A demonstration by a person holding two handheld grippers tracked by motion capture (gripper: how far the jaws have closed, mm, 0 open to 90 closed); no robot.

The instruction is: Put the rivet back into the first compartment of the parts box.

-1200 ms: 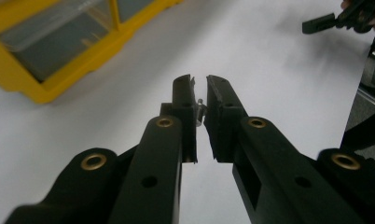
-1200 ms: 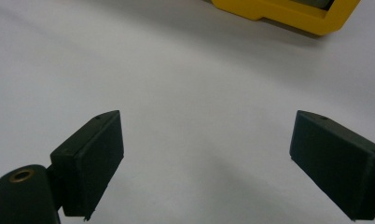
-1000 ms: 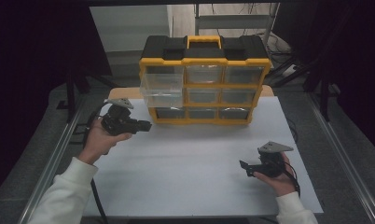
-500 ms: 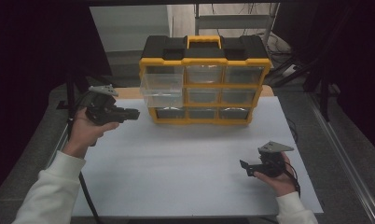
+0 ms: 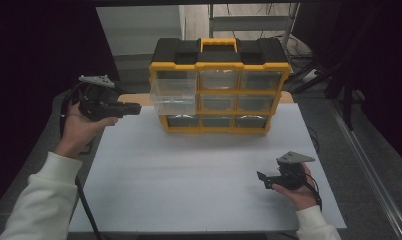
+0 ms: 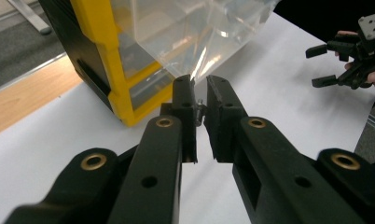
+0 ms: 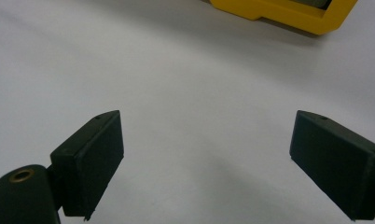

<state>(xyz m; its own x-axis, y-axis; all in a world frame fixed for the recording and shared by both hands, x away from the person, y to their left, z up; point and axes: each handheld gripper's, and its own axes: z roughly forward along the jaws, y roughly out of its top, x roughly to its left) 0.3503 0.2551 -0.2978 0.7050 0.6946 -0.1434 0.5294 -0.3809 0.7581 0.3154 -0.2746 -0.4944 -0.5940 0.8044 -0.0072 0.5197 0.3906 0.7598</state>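
From the high view we see a yellow and black organizer (image 5: 219, 85) standing upright at the far edge of a white sheet (image 5: 189, 175) that covers the table. It has three columns of clear drawers, and the clear drawer (image 5: 173, 92) in its left column is pulled out toward us, well proud of the others. The left gripper (image 5: 131, 108) is held above the table's left edge, raised off the sheet, its jaws pointing at that drawer and just beside it; we cannot tell from here whether they touch it. The right gripper (image 5: 261, 178) sits low over the near right part of the sheet, well apart from the organizer, its jaws parted and pointing left.

In the left gripper view we look along the left gripper (image 6: 200, 100), whose jaws are nearly together with a narrow gap, and a small metallic piece shows in that gap; we cannot tell what it is. The clear drawer (image 6: 195, 32) hangs just beyond the tips, sticking out of the organizer (image 6: 106, 70). Farther off at the upper right, the right gripper (image 6: 318, 65) shows with its jaws apart.

In the right gripper view the right gripper (image 7: 206, 158) is spread wide over the bare white sheet (image 7: 190, 93) with nothing between its jaws. A yellow corner of the organizer (image 7: 283, 14) shows at the top.
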